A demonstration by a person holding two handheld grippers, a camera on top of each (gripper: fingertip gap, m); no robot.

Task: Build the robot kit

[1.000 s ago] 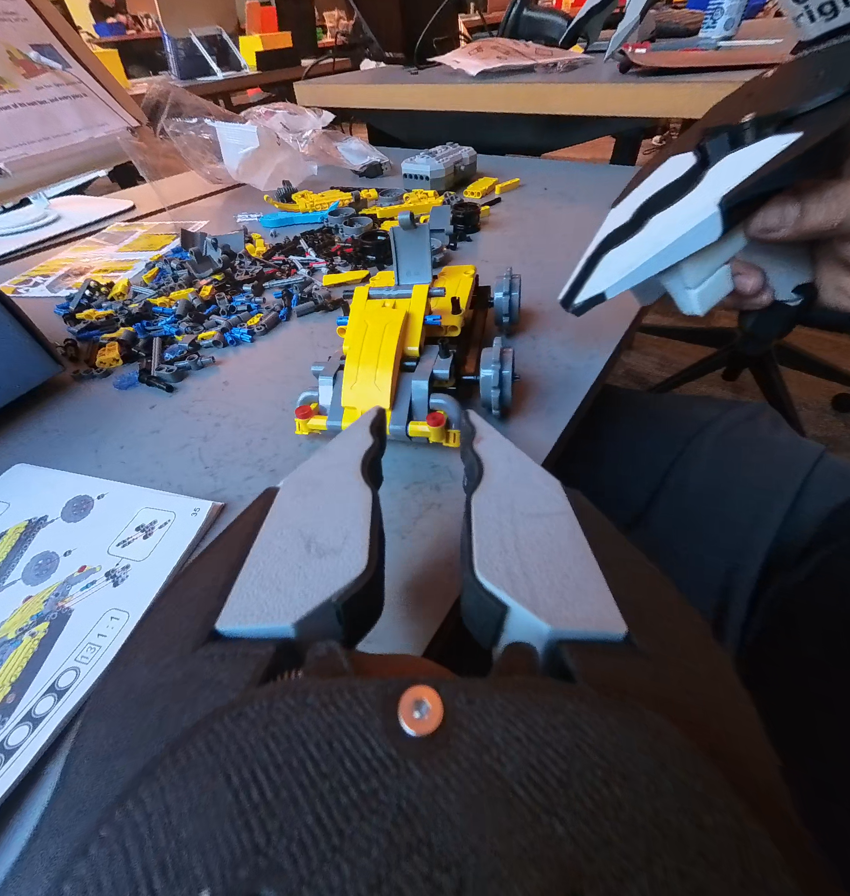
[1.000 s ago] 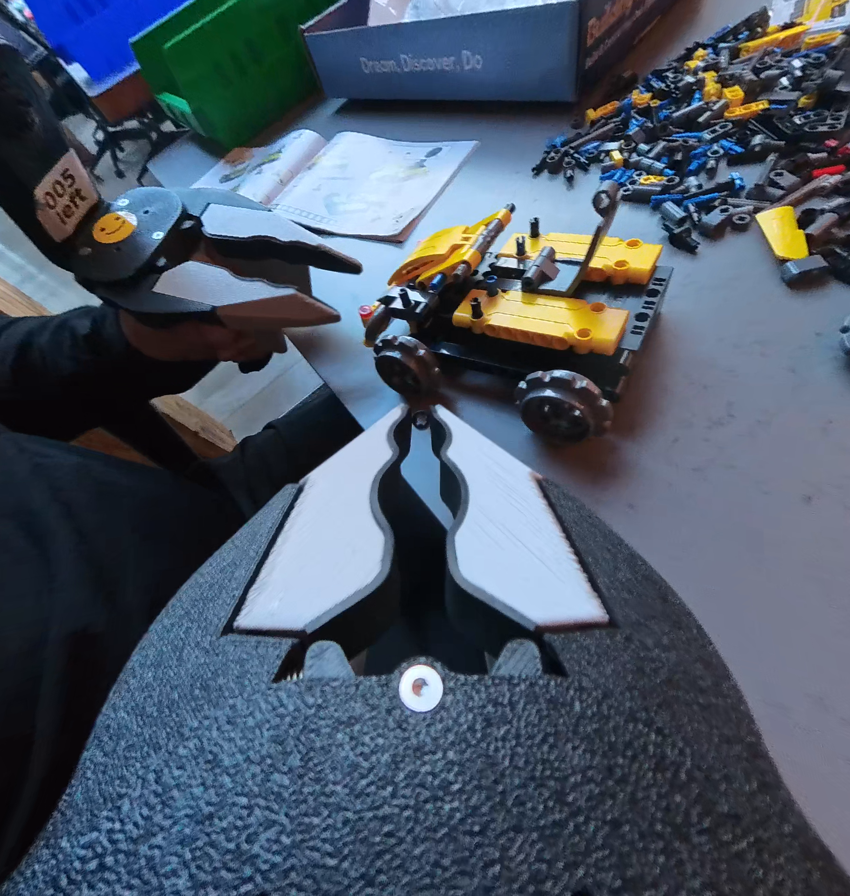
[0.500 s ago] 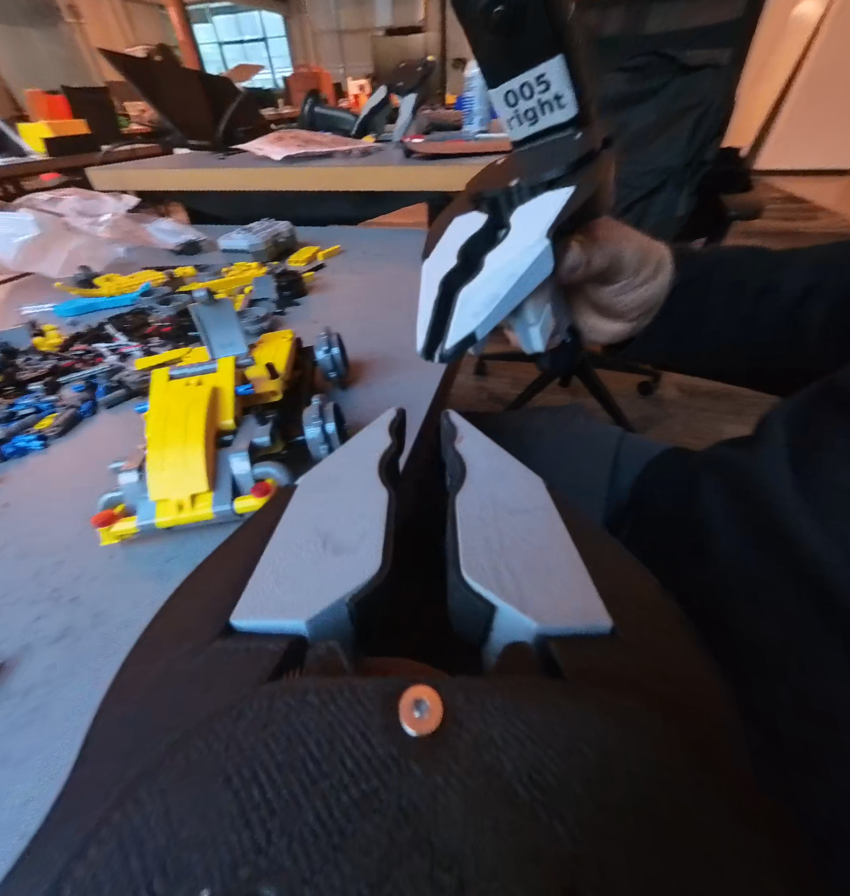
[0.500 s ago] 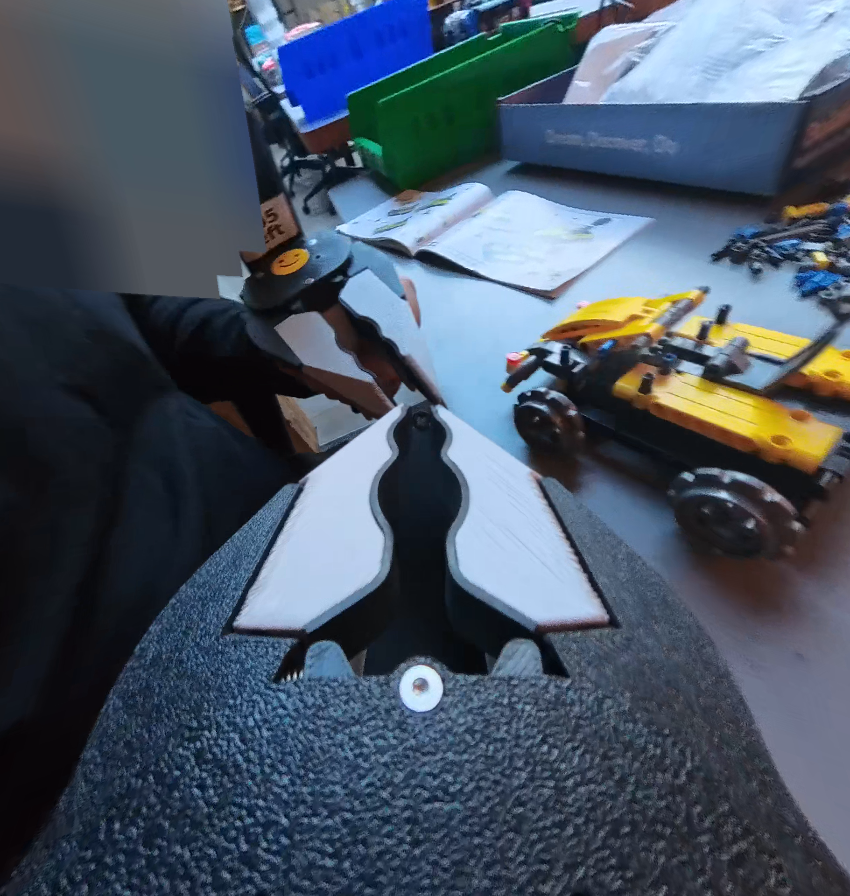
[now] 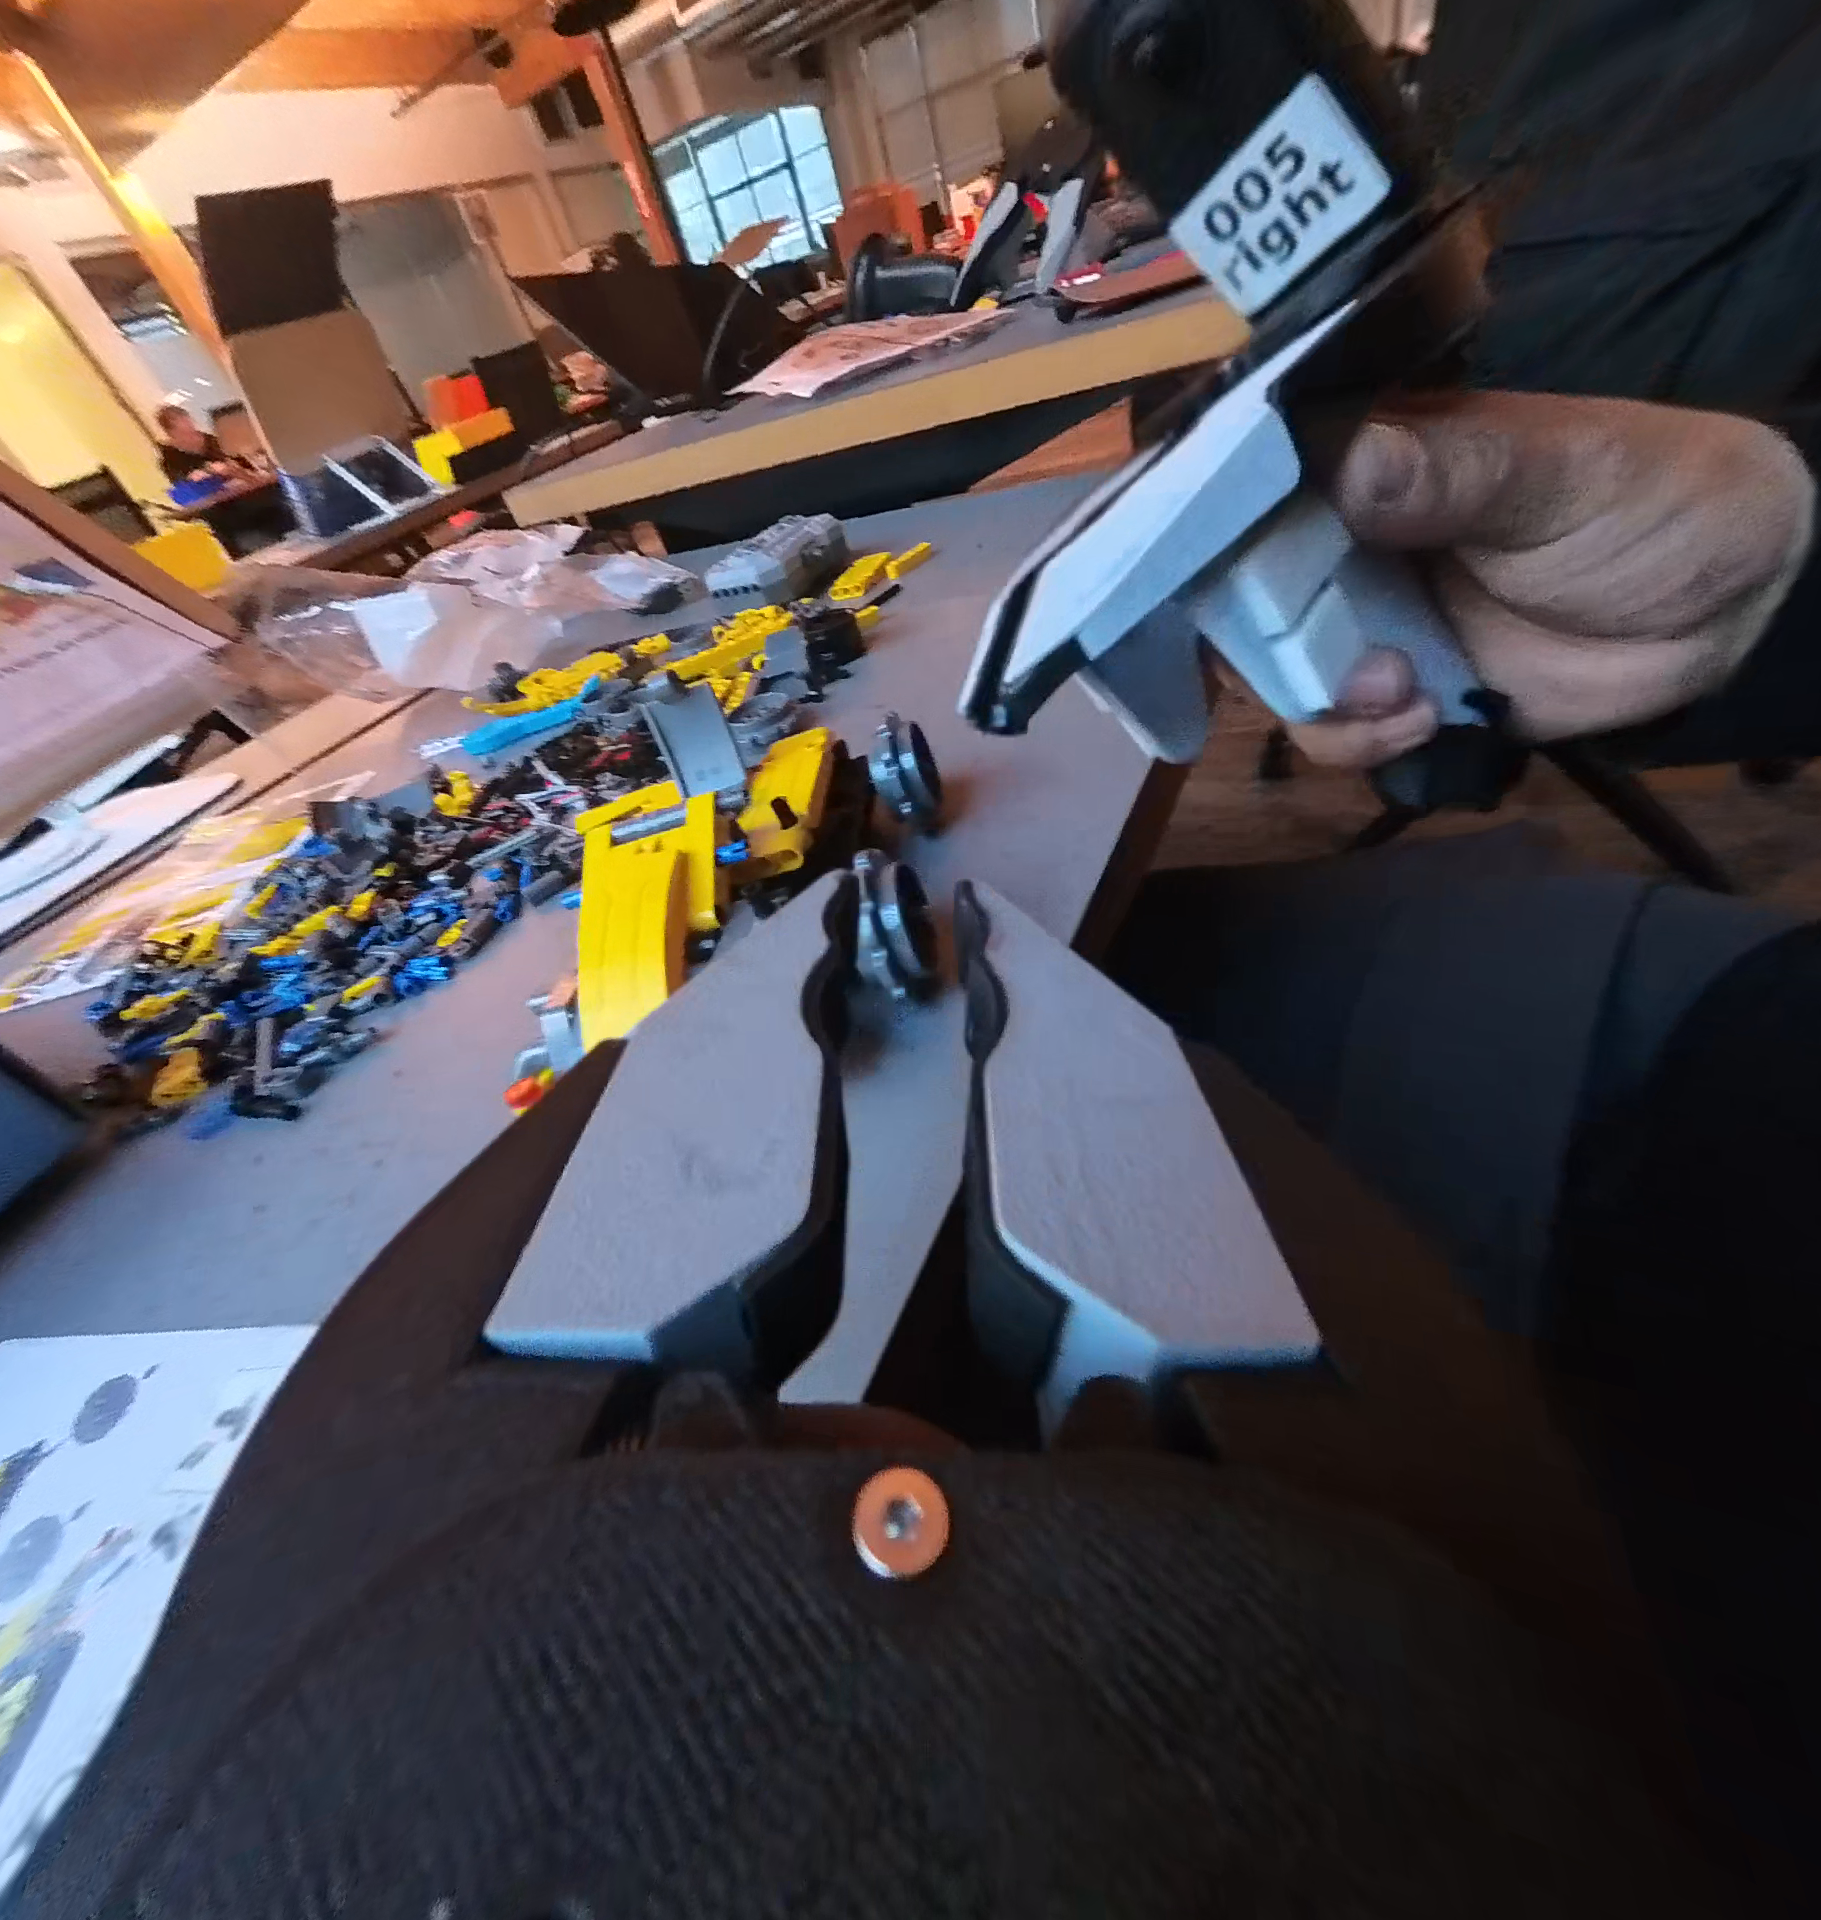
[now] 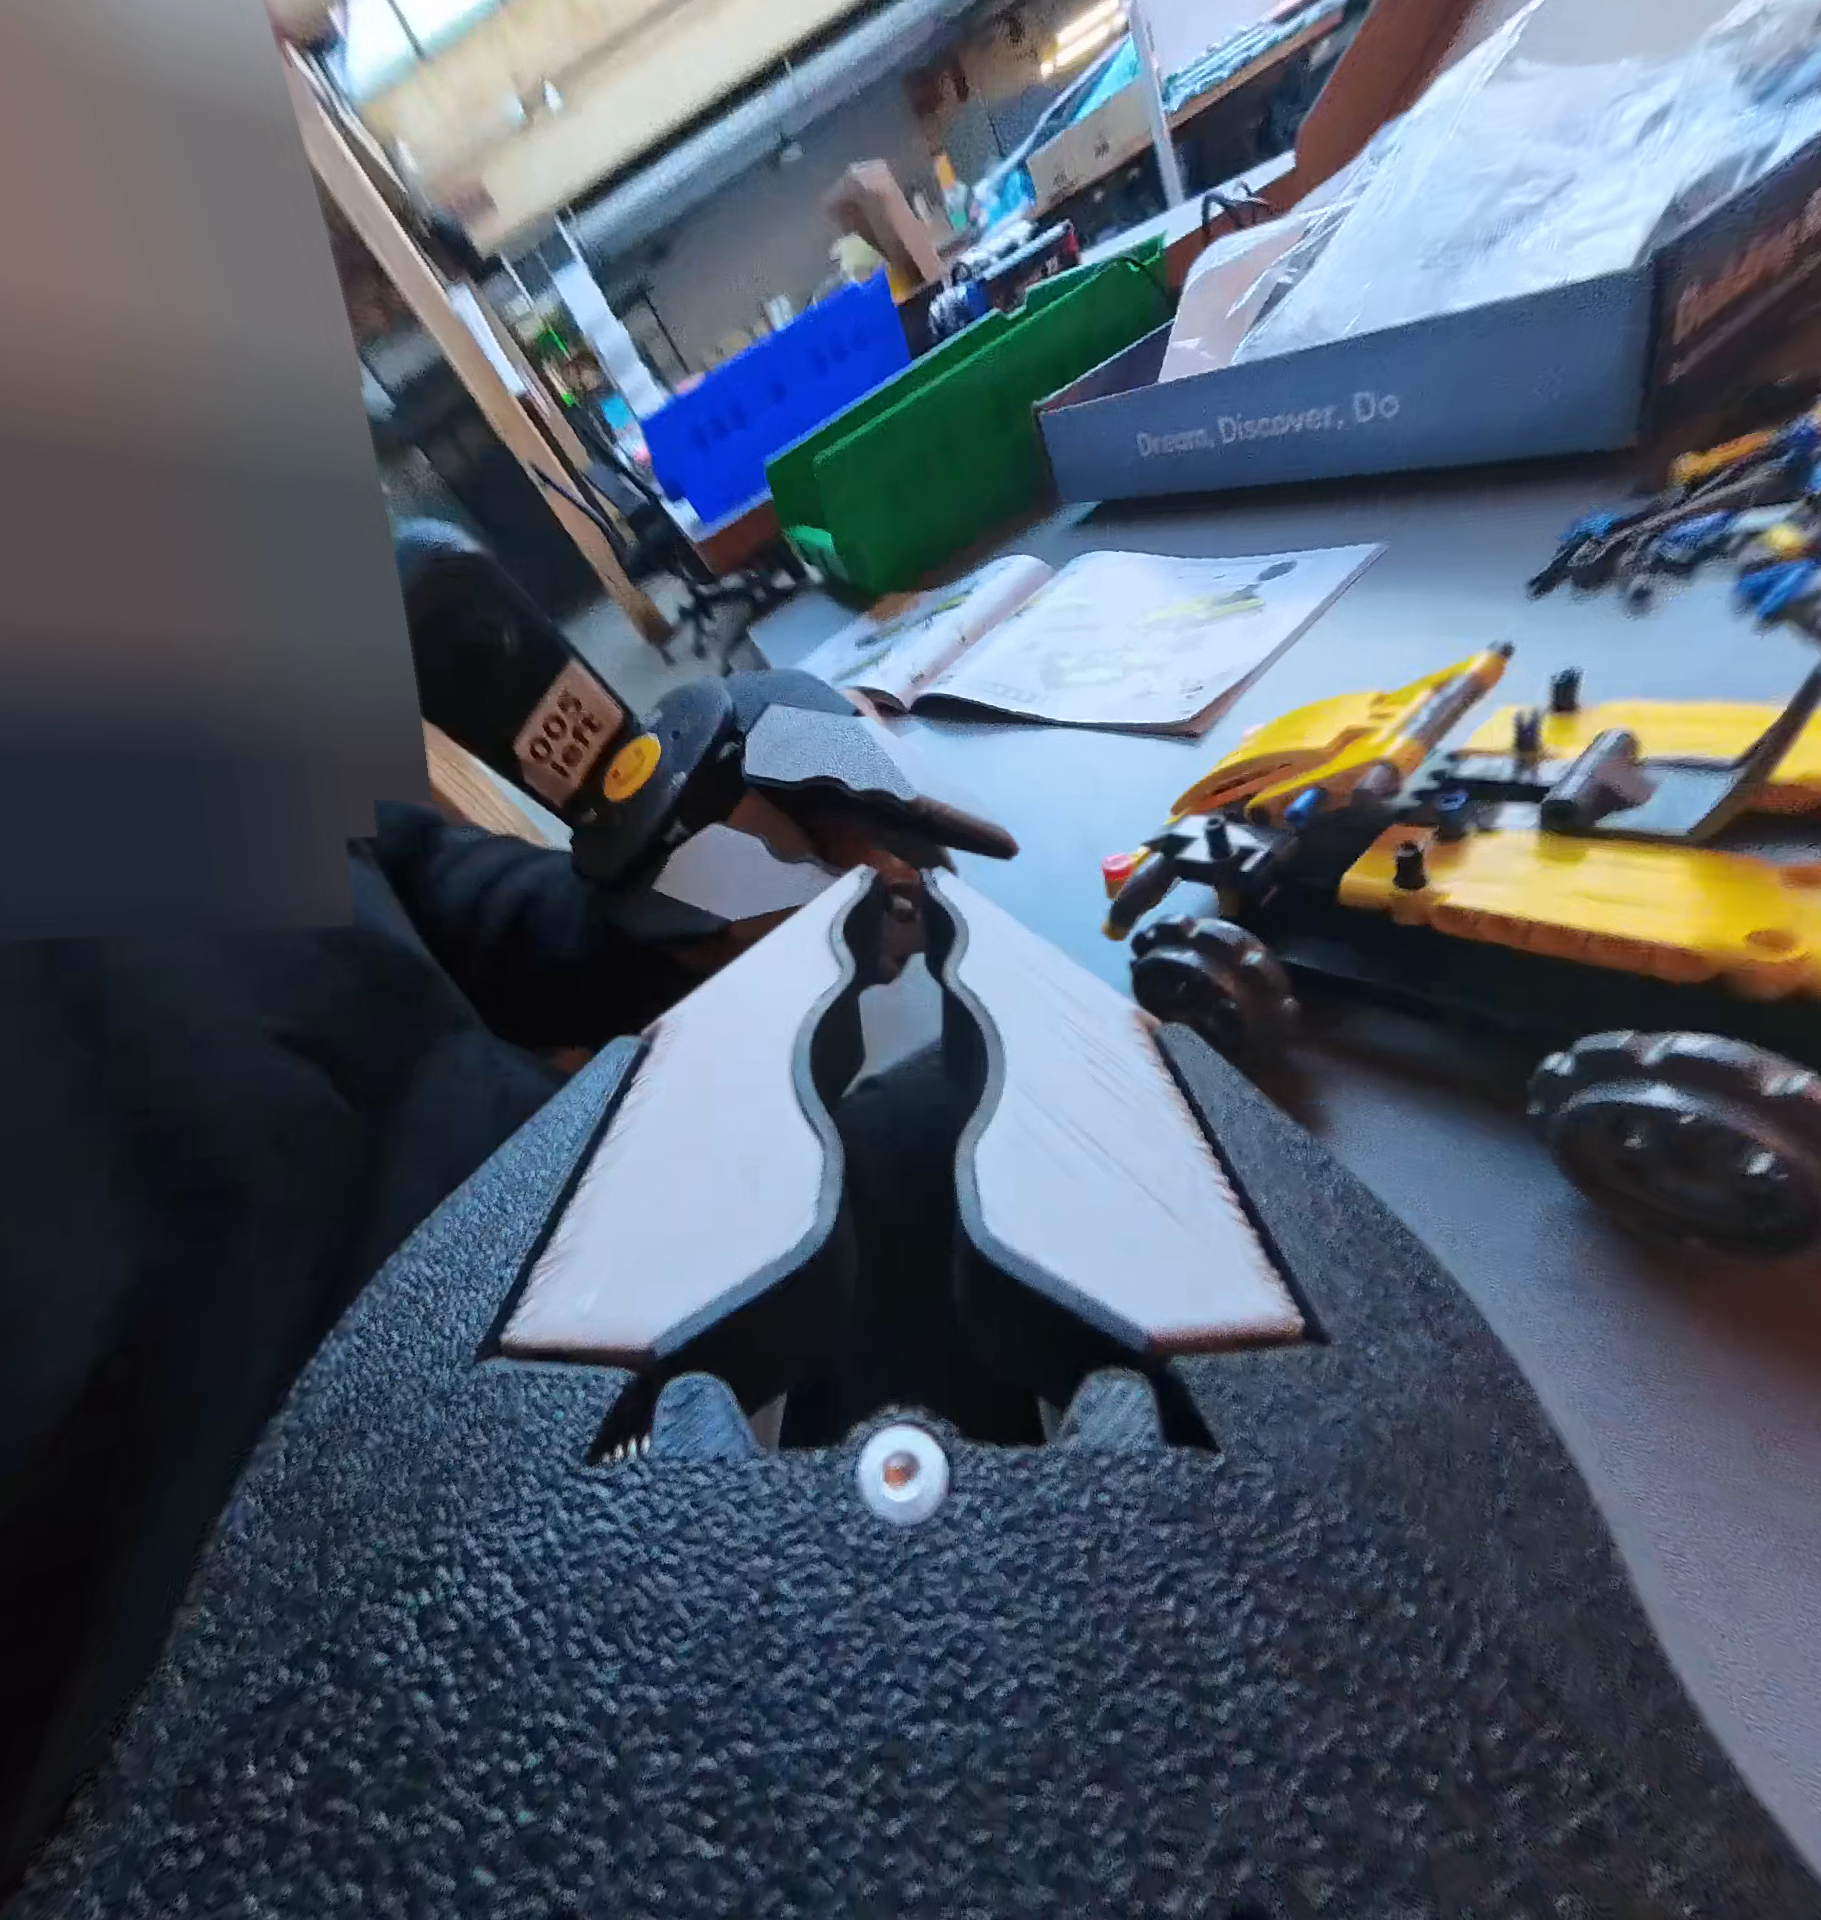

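A half-built yellow and grey toy vehicle stands on the grey table near its right edge. My left gripper is open by a narrow gap and empty. It is low at the table's near edge, and the vehicle's grey front wheel shows just beyond its tips. My right gripper is shut, with a small dark piece pinched at its tips. A hand holds it in the air to the right of the vehicle, as the left wrist view shows. The vehicle lies to its right and the left gripper straight ahead.
A pile of loose blue, black and yellow pieces lies left of the vehicle, with plastic bags behind. An open instruction booklet and a grey box lie on the table's left side. The person's dark-clothed lap is beside the table edge. Less than 4 cm separates the two grippers' tips.
My left gripper swung away to the right, then back toward the vehicle; its jaws narrowed, then opened slightly. The right gripper stayed shut on the small piece and tilted upward.
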